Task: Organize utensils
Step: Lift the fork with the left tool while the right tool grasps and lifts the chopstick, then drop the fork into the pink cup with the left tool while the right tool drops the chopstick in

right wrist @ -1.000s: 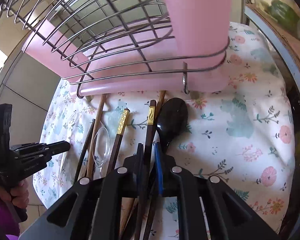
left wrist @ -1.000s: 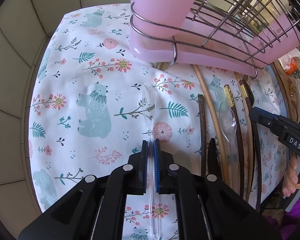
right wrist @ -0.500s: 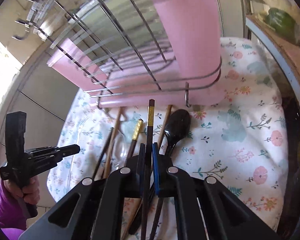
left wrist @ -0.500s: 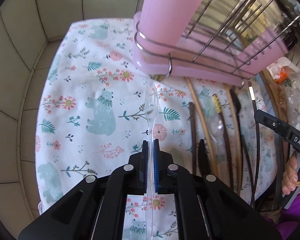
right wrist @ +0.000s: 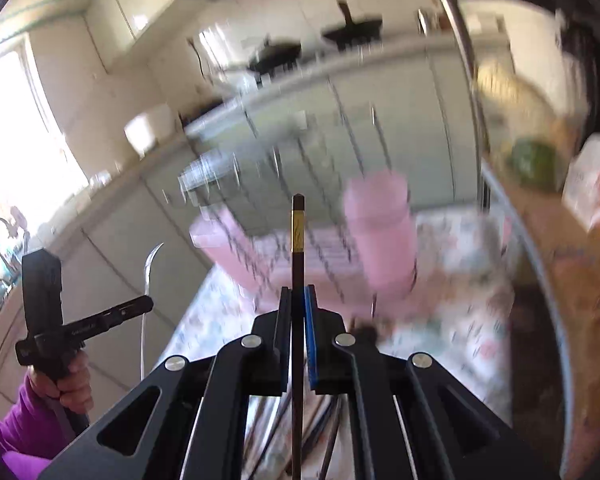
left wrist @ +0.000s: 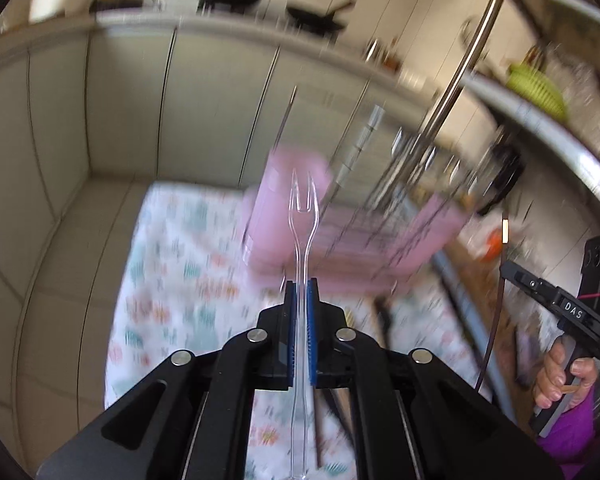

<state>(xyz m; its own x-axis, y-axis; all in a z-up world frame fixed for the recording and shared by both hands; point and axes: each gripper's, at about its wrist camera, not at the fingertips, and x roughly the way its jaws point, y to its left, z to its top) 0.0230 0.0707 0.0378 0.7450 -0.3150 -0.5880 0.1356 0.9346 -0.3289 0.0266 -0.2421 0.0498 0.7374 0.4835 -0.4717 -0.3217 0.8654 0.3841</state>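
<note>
In the left wrist view the left gripper (left wrist: 301,286) has its blue-padded fingers (left wrist: 311,312) pressed narrow on the stem of a clear plastic fork (left wrist: 301,236), which runs straight along the gripper's line from 6 o'clock toward 12 o'clock, its two short tines at the far end, raised clear of the cloth. The fork is thin, see-through and slightly waisted below the tines. At 3 o'clock the right gripper (left wrist: 512,270) shows from the side in a hand (left wrist: 560,376) with a purple sleeve. In the right wrist view the right gripper (right wrist: 298,294) clamps its fingers (right wrist: 310,320) tight on a dark chopstick (right wrist: 297,264), long axis from 6 to 12 o'clock, its far end carrying a gold patterned band below a dark tip. At 9 o'clock there the left gripper (right wrist: 150,303) holds the fork upright. Beyond both lies the floral cloth (left wrist: 172,280) on the counter, with more dark utensils (right wrist: 328,440) below the right gripper. Farther off stands the blurred pink drainer rack (left wrist: 340,248) with its pink cup (right wrist: 380,232) at 1 o'clock, then the tiled wall.
</note>
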